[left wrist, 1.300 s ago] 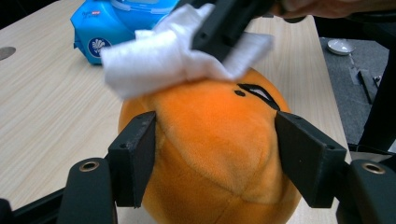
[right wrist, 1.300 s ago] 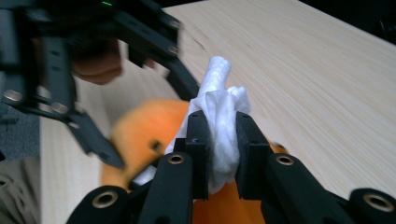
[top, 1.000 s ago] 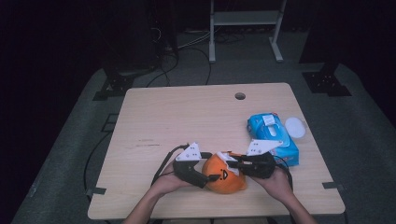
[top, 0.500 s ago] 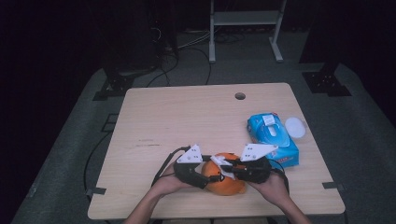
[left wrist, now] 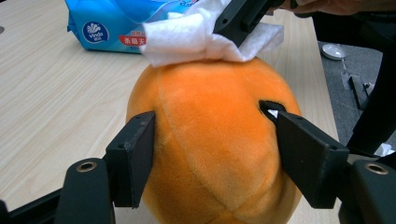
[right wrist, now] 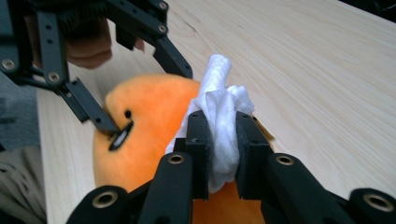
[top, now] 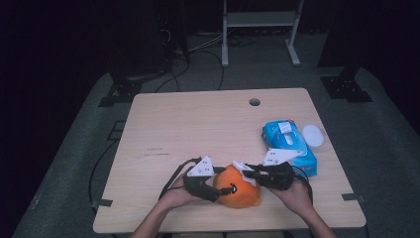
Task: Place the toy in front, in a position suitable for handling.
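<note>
Both grippers grip: left gripper [left wrist: 212, 158] has just closed on the orange plush [left wrist: 210, 140]; right gripper [right wrist: 218, 154] pinches a white wipe [right wrist: 222, 116].

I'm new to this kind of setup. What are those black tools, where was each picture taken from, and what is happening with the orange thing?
No robot here: a person holds a hand-held two-jaw gripper in each hand. The high view looks down on the table from above the person's side. The other two pictures come from cameras riding on the grippers, looking along their black jaws.

On the table sit an orange plush toy, a blue pack of wipes and a white lid.

The left gripper has just been closing its jaws; both pads now press the toy's sides. The right gripper pinches a white wipe and holds it on top of the toy, as if wiping it.
</note>
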